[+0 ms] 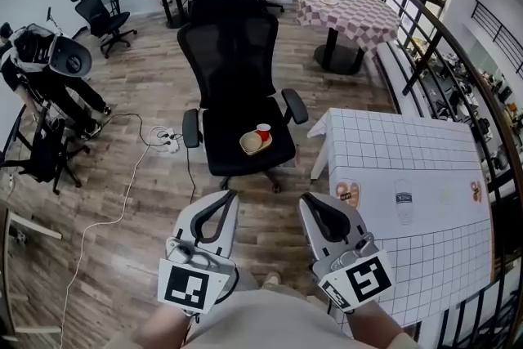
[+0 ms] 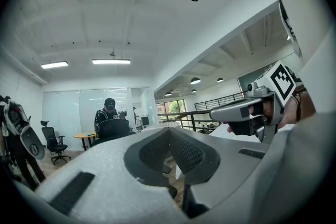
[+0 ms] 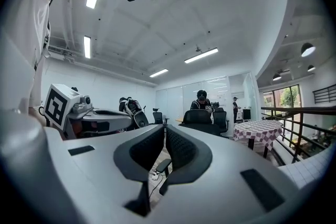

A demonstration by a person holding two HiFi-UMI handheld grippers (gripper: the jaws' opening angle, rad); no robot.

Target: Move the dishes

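A tan plate (image 1: 251, 143) w/ a small red cup (image 1: 263, 130) just beside it sat on the seat of a black office chair (image 1: 231, 53). The left gripper (image 1: 225, 197) & right gripper (image 1: 310, 199) were held level, side by side, short of the chair, both jaws clenched on nothing. Wood floor (image 1: 139, 184); white gridded table (image 1: 409, 147) on the right.
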